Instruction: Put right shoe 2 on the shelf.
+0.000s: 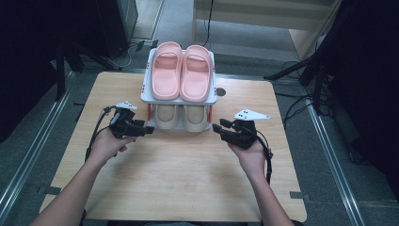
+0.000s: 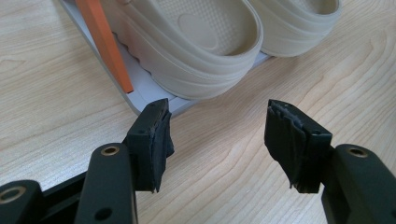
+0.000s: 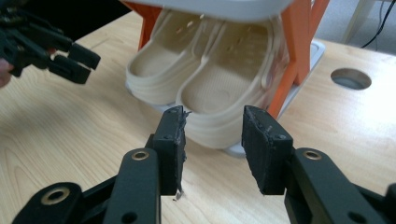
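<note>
Both grippers rest low on the counter [image 1: 188, 160] before the shoe rack [image 1: 149, 70]. The left gripper [image 1: 149, 129] holds its jaws wide and empty near the beige slippers [image 1: 181, 117]. The right gripper [image 1: 217, 126] also has its jaws apart, gripping nothing.

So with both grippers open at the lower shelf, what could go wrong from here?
1. The beige slippers sit tight together, so the right gripper, aimed at the nearer heel, could catch both.
2. The orange post stands beside that heel; a jaw could knock it.
3. The pink slippers rest loose on the rack's top shelf; a tug might tip them.
</note>
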Available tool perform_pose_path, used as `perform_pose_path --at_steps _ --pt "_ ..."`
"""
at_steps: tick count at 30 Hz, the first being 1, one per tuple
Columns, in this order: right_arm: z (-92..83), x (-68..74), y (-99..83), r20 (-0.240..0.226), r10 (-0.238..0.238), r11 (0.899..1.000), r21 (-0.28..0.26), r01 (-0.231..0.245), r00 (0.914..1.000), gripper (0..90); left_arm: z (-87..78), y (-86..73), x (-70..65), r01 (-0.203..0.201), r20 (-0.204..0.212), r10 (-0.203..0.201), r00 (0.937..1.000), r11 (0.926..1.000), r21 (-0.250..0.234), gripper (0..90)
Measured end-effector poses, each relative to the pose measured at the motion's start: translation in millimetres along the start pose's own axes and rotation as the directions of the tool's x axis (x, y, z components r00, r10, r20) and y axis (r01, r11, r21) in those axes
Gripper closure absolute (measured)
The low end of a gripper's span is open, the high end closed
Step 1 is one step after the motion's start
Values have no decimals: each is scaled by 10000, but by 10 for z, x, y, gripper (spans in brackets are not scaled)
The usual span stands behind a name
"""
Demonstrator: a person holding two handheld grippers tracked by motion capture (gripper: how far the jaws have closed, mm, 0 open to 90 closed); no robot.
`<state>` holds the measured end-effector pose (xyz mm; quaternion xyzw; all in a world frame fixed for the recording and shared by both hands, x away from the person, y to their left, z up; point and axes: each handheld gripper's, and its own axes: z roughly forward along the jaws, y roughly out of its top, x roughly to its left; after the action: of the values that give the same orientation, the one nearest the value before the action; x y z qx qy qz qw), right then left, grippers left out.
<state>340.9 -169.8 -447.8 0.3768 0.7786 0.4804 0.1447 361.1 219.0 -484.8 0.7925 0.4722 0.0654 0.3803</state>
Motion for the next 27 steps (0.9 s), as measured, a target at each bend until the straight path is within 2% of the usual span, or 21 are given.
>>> perform_pose_path --at_steps 4,7,12,27 --pt "26 -25 -109 29 -78 9998 180 78 10000 577 8 0 -5 -77 0 77 10000 10000 19 411" --pt "30 -44 -184 -87 141 9998 173 -139 9999 558 10 0 -9 -87 -7 87 10000 10000 12 411" --pt "29 -60 -267 -40 195 9995 230 -194 9998 538 20 1 -21 -145 2 145 9999 9999 12 411" --pt "46 -65 -280 -51 102 9996 275 -101 9999 535 29 -1 -35 -213 -22 213 9998 9998 34 408"
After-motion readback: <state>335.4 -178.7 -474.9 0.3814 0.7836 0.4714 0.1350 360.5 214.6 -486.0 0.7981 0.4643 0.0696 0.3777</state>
